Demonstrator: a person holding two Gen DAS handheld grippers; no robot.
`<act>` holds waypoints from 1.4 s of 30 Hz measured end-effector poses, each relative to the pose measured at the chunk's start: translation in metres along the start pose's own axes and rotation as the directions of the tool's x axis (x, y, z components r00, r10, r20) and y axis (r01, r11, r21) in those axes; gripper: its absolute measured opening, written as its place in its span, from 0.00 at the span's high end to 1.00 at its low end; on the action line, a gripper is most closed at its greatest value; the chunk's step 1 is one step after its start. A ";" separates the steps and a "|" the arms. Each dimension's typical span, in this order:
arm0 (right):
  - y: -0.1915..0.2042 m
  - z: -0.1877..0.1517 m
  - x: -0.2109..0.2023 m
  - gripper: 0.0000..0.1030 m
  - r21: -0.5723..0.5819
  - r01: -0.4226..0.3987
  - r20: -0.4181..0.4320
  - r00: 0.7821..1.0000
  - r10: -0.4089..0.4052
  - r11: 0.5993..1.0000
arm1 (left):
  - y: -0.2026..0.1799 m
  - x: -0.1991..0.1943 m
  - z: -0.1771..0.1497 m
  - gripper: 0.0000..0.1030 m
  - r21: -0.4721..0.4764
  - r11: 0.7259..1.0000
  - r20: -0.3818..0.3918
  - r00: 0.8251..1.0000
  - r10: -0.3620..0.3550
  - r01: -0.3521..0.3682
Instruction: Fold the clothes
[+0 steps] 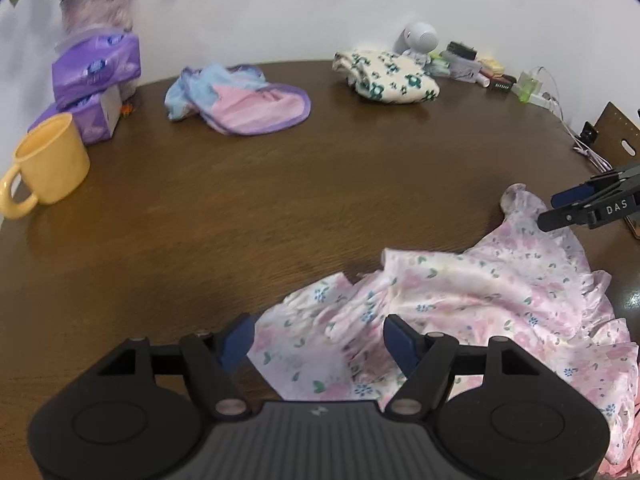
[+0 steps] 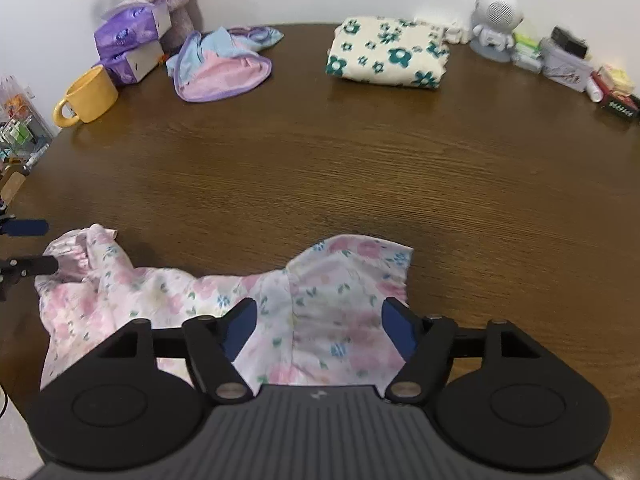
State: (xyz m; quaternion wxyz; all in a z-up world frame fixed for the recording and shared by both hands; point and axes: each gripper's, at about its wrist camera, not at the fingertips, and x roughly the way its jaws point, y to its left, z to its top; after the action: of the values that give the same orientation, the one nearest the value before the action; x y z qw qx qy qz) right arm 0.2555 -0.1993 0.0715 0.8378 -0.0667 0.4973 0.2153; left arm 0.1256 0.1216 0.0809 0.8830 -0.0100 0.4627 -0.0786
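Observation:
A pink floral garment lies crumpled on the brown wooden table near its front edge. In the left wrist view my left gripper stands open over the garment's left part, its blue pads apart with cloth lying loosely between them. My right gripper shows at the right edge of that view, above the ruffled corner. In the right wrist view the right gripper is open over a sleeve of the floral garment, and the pads do not press on the fabric. The left gripper appears at the far left by the other ruffle.
At the back lie a folded cream garment with green flowers and a loose pink and blue garment. A yellow mug and purple tissue packs stand back left. A white speaker figure and small clutter line the back right.

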 end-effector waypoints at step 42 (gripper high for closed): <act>-0.006 0.032 -0.054 0.96 -0.052 0.055 0.213 0.976 -0.043 0.997 | -0.004 -0.029 0.073 0.98 0.036 0.990 0.276 0.954 0.119 -0.134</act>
State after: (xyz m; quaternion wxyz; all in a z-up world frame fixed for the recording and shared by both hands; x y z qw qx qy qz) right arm 0.2620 -0.2105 0.1334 0.8888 -0.0799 0.3970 0.2147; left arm 0.1687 0.1176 0.1467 0.9415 0.0327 0.3339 -0.0323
